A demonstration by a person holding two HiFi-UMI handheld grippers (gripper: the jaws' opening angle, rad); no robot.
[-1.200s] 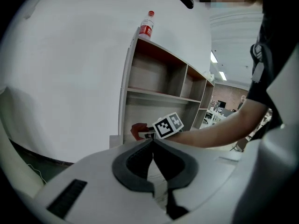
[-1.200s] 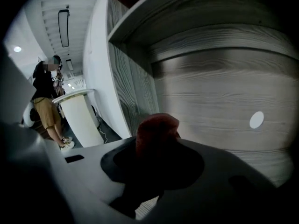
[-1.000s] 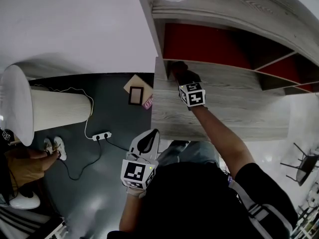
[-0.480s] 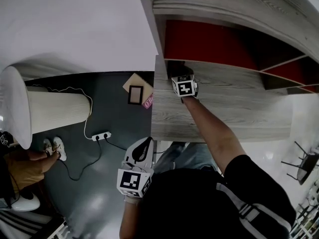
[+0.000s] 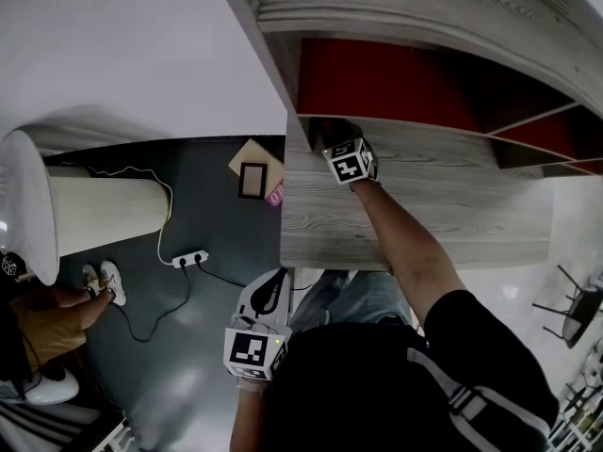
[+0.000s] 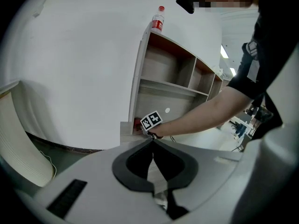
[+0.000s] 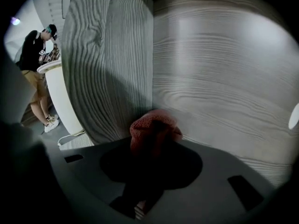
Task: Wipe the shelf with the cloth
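- My right claw (image 7: 153,135) is pinching a bunched reddish-pink terry cloth (image 7: 148,125). The wad sticks out past the jaw tips.
- The cloth sits low in the back left corner of the compartment, where the side panel and rear panel meet. It looks to be touching the wood there, though I cannot confirm the contact.
- In the head view that claw reaches in over the lower board of the grey wood-grain shelf unit (image 5: 443,201). Its marker cube is up and the arm is stretched forward from the right.
- The compartments above the board are backed in red.
- My left claw (image 6: 153,142) has its jaws pressed together at the tips with nothing between them. It hangs low beside my body, well apart from the shelf unit and pointed up towards it.
- From the left gripper view I see a clear bottle with a red label (image 6: 159,19) standing upright on the shelf unit's top left corner.
- On the dark floor left of the shelf unit lies a brown flat board with a dark frame (image 5: 255,174), and nearer me a white power strip (image 5: 191,257) with its cable trailing.
- A white cylindrical pedestal (image 5: 104,210) stands further left. A person in tan shorts (image 7: 34,64) stands beside it.
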